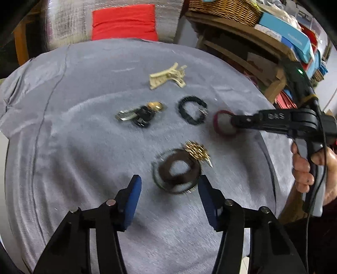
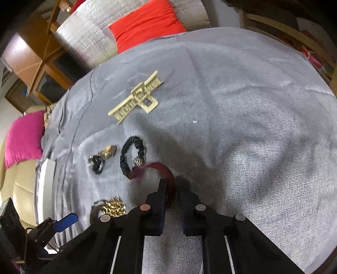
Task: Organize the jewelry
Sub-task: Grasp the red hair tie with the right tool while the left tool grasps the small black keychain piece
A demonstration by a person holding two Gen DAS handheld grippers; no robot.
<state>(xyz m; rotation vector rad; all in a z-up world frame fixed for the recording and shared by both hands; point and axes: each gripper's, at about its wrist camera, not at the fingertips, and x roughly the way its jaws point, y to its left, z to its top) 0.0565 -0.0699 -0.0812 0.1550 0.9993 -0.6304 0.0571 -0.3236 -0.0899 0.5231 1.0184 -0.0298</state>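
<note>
On the grey cloth (image 1: 84,147) lie a cream hair claw (image 1: 167,77), a black scrunchie (image 1: 192,109), a black-and-gold clip pile (image 1: 141,113), a gold spiky piece (image 1: 198,152) and a dark ring (image 1: 177,168) in a small glass dish (image 1: 157,179). My left gripper (image 1: 168,187) is open, its blue pads on either side of the dish's near edge. My right gripper (image 2: 173,187) is shut on a dark red hair band (image 2: 162,168), right of the black scrunchie (image 2: 132,156). The claw (image 2: 137,97) lies farther back.
A red cushion (image 1: 125,23) on a silver cover stands behind the table. Wooden shelves with a basket (image 1: 227,8) and boxes stand at the right. A pink cushion (image 2: 23,139) on a beige seat is left of the table.
</note>
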